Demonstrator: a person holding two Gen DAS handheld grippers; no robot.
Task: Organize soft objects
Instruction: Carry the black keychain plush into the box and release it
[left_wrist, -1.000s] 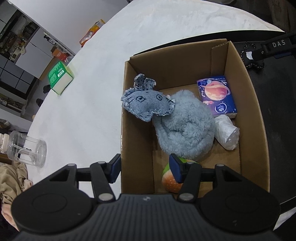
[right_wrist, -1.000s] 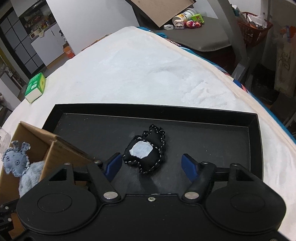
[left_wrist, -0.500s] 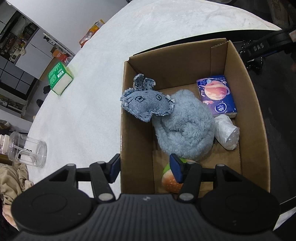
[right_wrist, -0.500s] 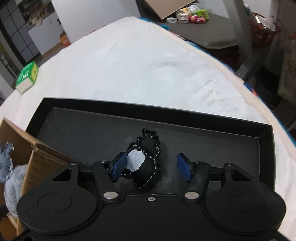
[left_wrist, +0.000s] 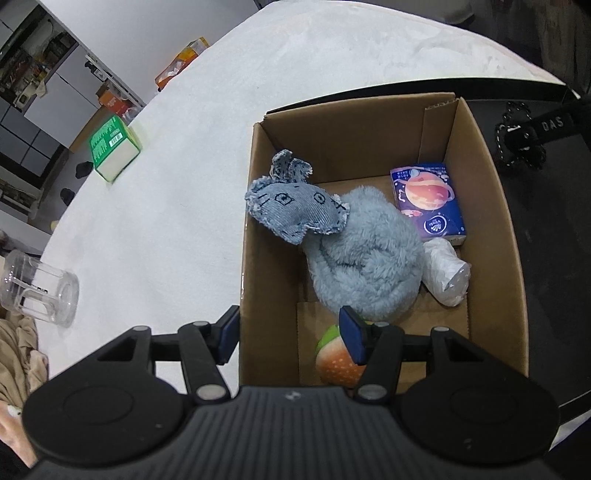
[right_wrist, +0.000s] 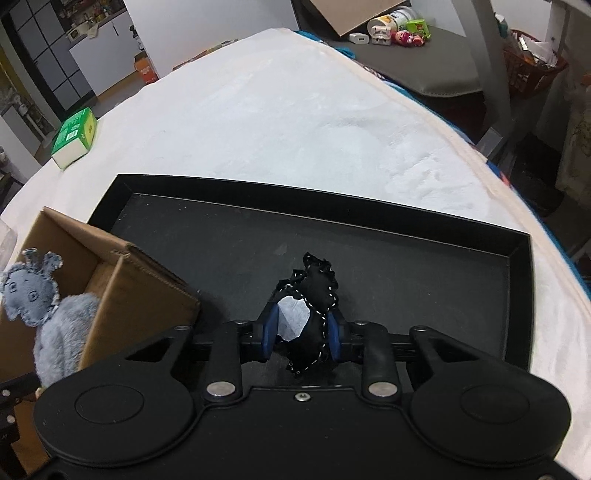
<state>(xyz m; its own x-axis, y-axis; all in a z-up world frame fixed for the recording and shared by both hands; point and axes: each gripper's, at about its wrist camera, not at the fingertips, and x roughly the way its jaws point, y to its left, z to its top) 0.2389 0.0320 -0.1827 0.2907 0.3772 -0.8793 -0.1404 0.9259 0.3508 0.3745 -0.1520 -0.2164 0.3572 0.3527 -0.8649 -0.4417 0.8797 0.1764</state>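
Right gripper (right_wrist: 301, 334): jaws have just closed in, and both blue pads now press the sides of the small black stitched pouch (right_wrist: 312, 314), white patch facing the left pad. The pouch bulges above and below the pads, so the hold looks mid-body. It sits just over the floor of the black tray (right_wrist: 406, 258); I cannot tell whether its bottom end is clear of it.

Left gripper (left_wrist: 291, 334): about half open, holding nothing. Its two fingers straddle the near-left wall of the cardboard box (left_wrist: 495, 229), one outside over the table (left_wrist: 177, 206), one inside above the burger toy (left_wrist: 338, 363). Good as a brace if the box slides.

Box contents, near to far: burger toy, grey fuzzy plush (left_wrist: 365, 258) with the denim mouse (left_wrist: 293, 210) on top, white wrapped bundle (left_wrist: 447, 273), planet-print packet (left_wrist: 428, 201).

My judgement for this step: lift straight up before moving sideways, clear the box's near flap, and aim for the open pocket by the far wall. Keep squeeze steady; the soft filling may creep out of the pads.

Further off: green carton (right_wrist: 74, 136), glass mug (left_wrist: 37, 282).
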